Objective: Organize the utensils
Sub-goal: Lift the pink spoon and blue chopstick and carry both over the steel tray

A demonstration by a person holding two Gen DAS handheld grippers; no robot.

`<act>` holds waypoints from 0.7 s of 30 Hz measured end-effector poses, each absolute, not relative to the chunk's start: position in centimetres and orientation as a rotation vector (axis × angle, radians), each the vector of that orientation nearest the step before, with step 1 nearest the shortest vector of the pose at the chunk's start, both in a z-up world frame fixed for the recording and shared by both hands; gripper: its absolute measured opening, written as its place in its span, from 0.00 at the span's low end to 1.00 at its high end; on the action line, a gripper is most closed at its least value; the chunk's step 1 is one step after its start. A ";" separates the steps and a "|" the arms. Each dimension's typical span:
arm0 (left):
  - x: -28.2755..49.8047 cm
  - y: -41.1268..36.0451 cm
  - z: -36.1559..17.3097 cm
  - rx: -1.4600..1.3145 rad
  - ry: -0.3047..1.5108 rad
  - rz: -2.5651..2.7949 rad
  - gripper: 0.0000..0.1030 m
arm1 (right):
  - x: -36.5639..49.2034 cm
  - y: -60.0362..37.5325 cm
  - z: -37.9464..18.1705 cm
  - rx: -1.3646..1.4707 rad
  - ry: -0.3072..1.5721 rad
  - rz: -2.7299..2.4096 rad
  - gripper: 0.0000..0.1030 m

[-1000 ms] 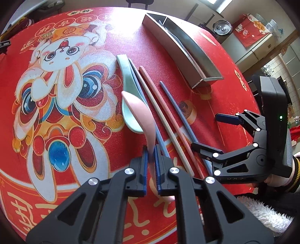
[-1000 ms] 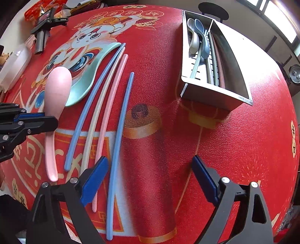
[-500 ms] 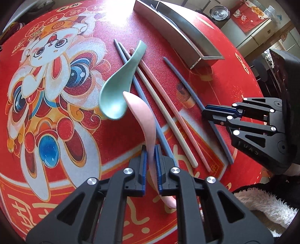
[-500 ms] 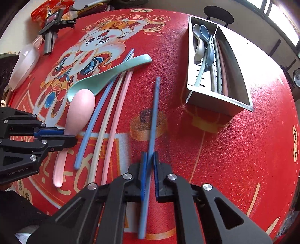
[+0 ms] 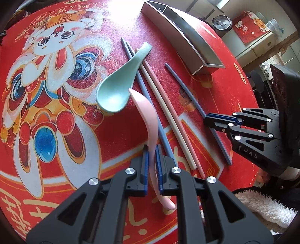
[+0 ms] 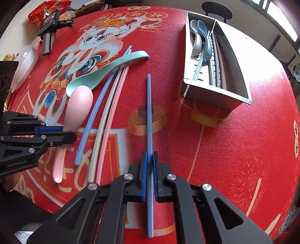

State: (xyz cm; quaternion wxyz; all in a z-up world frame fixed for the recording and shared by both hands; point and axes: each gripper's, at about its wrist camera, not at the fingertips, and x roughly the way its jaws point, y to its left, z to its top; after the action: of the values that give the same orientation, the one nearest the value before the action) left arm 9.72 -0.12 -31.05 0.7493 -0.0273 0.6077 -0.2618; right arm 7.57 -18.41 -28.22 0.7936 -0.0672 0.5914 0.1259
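Observation:
My left gripper [image 5: 151,150] is shut on the handle of a pink spoon [image 5: 146,112], held above the red tablecloth; it shows in the right wrist view too [image 6: 78,110]. My right gripper [image 6: 149,155] is shut on a blue chopstick [image 6: 149,112], also seen in the left wrist view [image 5: 187,93]. A green spoon [image 5: 118,82] lies across a blue chopstick [image 5: 142,88], a cream chopstick [image 5: 161,105] and a pink chopstick [image 5: 168,105]. A steel utensil tray [image 6: 215,93] at the far right holds spoons [image 6: 200,37] and chopsticks.
The red tablecloth [image 6: 225,150] with a rabbit print covers the round table. At the far left edge lie a white plastic container [image 6: 24,65], a black tool [image 6: 48,28] and snack packets. A chair [image 6: 217,9] stands behind the tray.
My right gripper has shut on the lone blue chopstick and lifted it. My left gripper has raised the pink spoon. The green spoon has swung across the chopsticks.

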 end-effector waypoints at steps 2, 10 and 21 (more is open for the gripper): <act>9.7 -0.1 -31.0 -0.062 1.328 -0.572 0.13 | 7.3 -17.9 -28.2 -0.196 1.259 0.267 0.06; 9.6 -0.1 -31.0 -0.062 1.324 -0.574 0.13 | 7.0 -18.1 -28.2 -0.191 1.292 0.297 0.13; 9.6 -0.2 -30.8 -0.064 1.323 -0.575 0.13 | 6.1 -17.0 -28.2 -0.252 1.288 0.334 0.24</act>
State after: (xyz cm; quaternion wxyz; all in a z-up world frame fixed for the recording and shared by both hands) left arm 9.63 -0.19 -30.82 0.7505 -0.0294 0.6054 -0.2633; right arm 6.14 -17.04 -28.15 0.7794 -0.1168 0.5957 0.1547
